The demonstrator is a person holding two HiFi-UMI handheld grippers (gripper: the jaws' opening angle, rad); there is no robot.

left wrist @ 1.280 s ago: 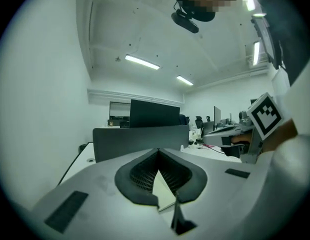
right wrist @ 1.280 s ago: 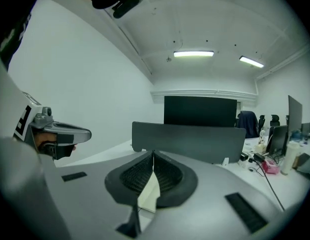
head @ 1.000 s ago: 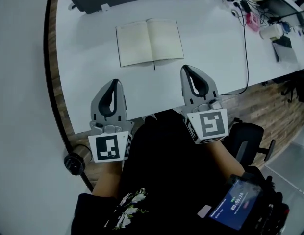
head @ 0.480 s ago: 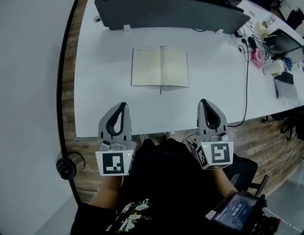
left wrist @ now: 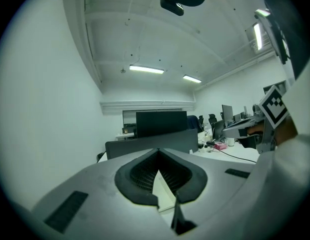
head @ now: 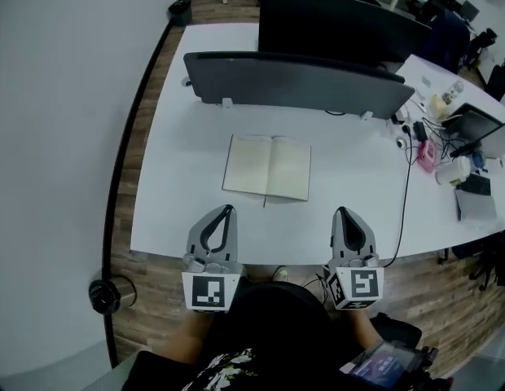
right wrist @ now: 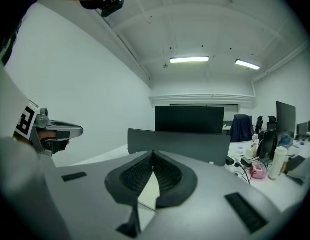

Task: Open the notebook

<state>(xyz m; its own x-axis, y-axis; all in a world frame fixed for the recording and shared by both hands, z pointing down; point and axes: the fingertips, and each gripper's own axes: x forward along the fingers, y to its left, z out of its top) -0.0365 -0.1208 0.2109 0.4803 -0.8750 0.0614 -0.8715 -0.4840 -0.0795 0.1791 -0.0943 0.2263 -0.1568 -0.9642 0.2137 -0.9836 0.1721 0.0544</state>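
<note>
Between the clenched jaws of the left gripper and the right gripper nothing is held. Both hover side by side at the near edge of the white table. Farther out, the notebook lies open and flat, just short of a grey divider.

Your notebook lies open & flat on the white desk, straight ahead at your 12. Both pages blank, cream, face up. Spine runs approx 6-to-12, far end a hair toward 1. Thin dark ribbon pokes out at the nr edge.
</note>
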